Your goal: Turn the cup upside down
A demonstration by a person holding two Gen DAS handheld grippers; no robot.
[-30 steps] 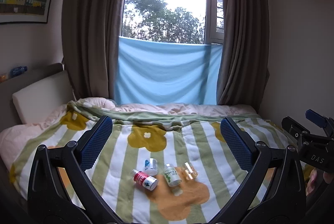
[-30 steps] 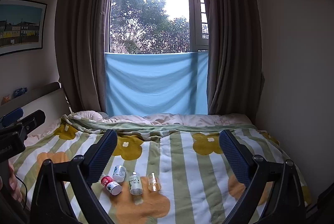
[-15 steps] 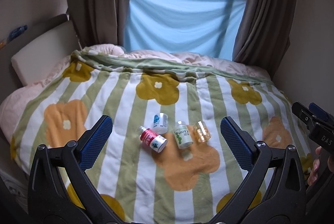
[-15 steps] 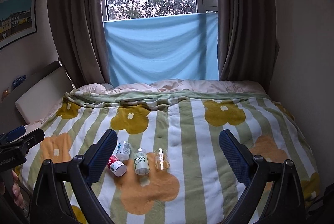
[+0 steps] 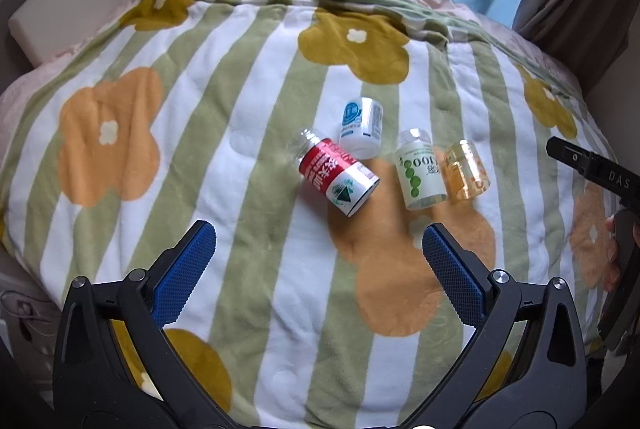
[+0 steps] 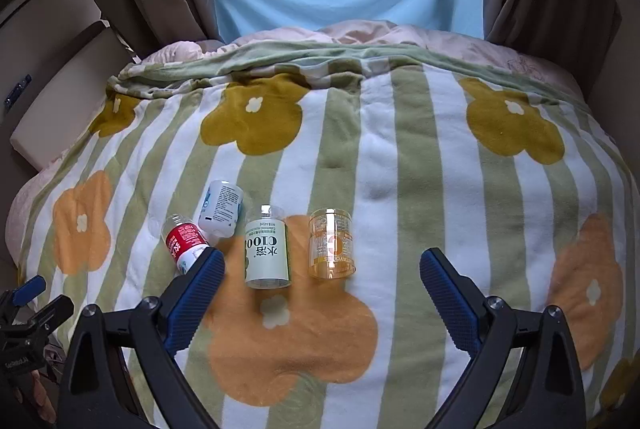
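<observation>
Striped flower blanket (image 6: pixel 400 157) under four small containers.
My left gripper (image 5: pixel 319 261) and right gripper (image 6: pixel 322 287) hung spread and empty; the amber cup (image 6: pixel 331 249) lay just beside the green-label bottle (image 6: pixel 266 253), nothing blocking it.

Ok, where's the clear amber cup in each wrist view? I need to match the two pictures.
Left wrist: the clear amber cup sits right of centre, rightmost of the four containers on the blanket.
Right wrist: the cup sits near centre, above the gap between the open right gripper's fingers.
Shared landmark: the green-label bottle lies just left of it in both views.
</observation>
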